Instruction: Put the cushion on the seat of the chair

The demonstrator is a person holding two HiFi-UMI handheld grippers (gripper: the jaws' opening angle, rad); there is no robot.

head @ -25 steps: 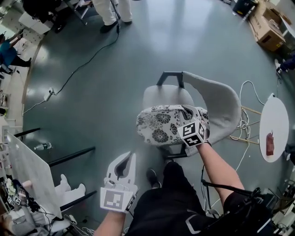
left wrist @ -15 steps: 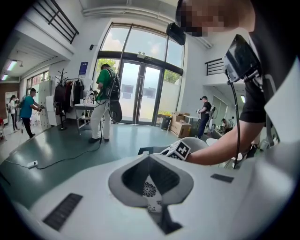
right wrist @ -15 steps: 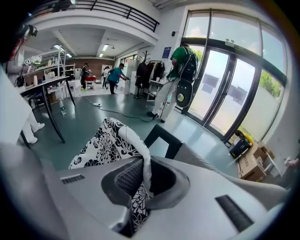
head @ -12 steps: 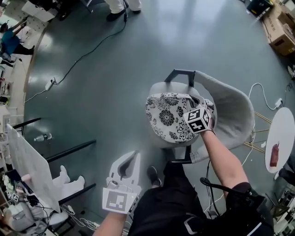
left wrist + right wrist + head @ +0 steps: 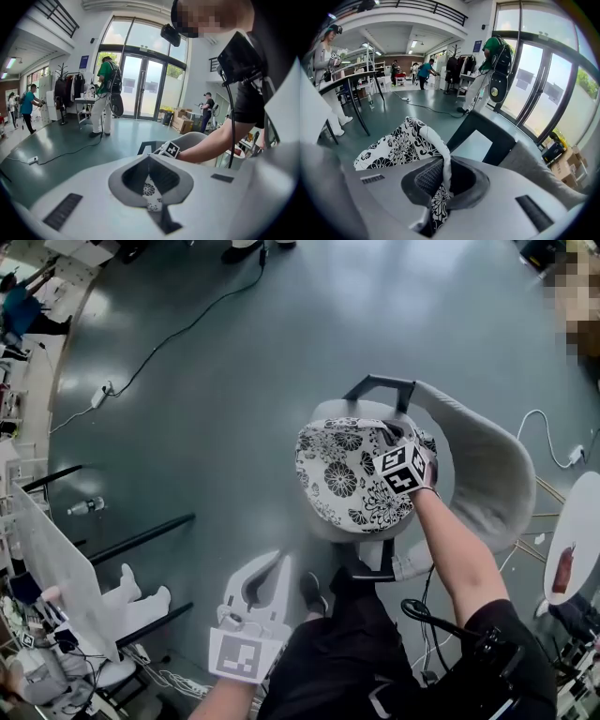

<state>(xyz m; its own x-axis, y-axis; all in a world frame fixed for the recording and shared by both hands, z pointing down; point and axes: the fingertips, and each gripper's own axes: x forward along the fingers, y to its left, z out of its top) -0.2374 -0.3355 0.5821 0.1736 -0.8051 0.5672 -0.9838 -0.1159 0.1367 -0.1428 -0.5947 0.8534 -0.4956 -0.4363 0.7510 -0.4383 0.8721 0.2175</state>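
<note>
The floral cushion looks soft and light, sagging over the chair from the right gripper clamped on its edge (likely a thin, slip-prone hold); the left gripper is closed, empty.

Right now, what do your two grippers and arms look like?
The left gripper and right gripper are white two-jawed shells with dark grey pad linings. Each carries a cube with black-and-white square markers. The right arm is bare below a black sleeve.

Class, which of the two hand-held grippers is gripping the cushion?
The right hand-held gripper, above the chair: its jaws pinch an edge of the cushion. The left hand-held gripper is shut on nothing.
</note>
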